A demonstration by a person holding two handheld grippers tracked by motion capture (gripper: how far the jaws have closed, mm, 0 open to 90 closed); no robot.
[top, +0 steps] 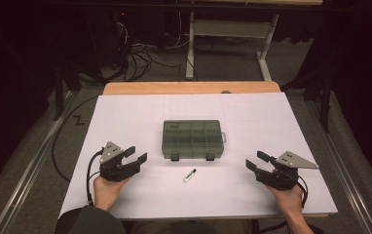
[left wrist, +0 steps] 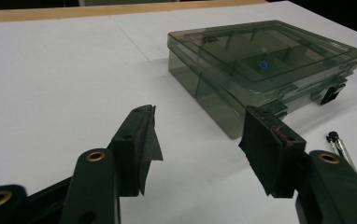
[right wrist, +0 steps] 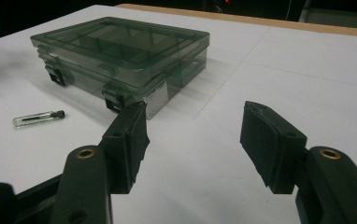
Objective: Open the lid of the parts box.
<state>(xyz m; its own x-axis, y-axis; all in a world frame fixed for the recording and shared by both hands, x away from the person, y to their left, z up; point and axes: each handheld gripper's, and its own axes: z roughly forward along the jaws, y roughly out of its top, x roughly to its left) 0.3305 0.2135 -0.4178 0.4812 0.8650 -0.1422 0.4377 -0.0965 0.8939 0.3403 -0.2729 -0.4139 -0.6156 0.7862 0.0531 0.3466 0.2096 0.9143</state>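
Observation:
A smoky-green clear plastic compartment box (top: 192, 139) lies shut in the middle of the white table top, its two latches toward me. In the left gripper view the box (left wrist: 260, 65) has a small blue thing in one compartment. A small clear vial with a black cap (top: 190, 175) lies on the table just in front of the box. My left gripper (top: 136, 155) rests at the box's left, jaws wide apart with nothing between them. My right gripper (top: 256, 162) rests at the box's right, likewise open and holding nothing. The right gripper view has the vial (right wrist: 39, 118) left of its jaws.
The white sheet (top: 125, 117) covers a wooden table whose far edge (top: 189, 87) is bare. Beyond it stand a white desk frame (top: 225, 34) and tangled cables (top: 135, 56) on the floor. Dark curtains flank both sides.

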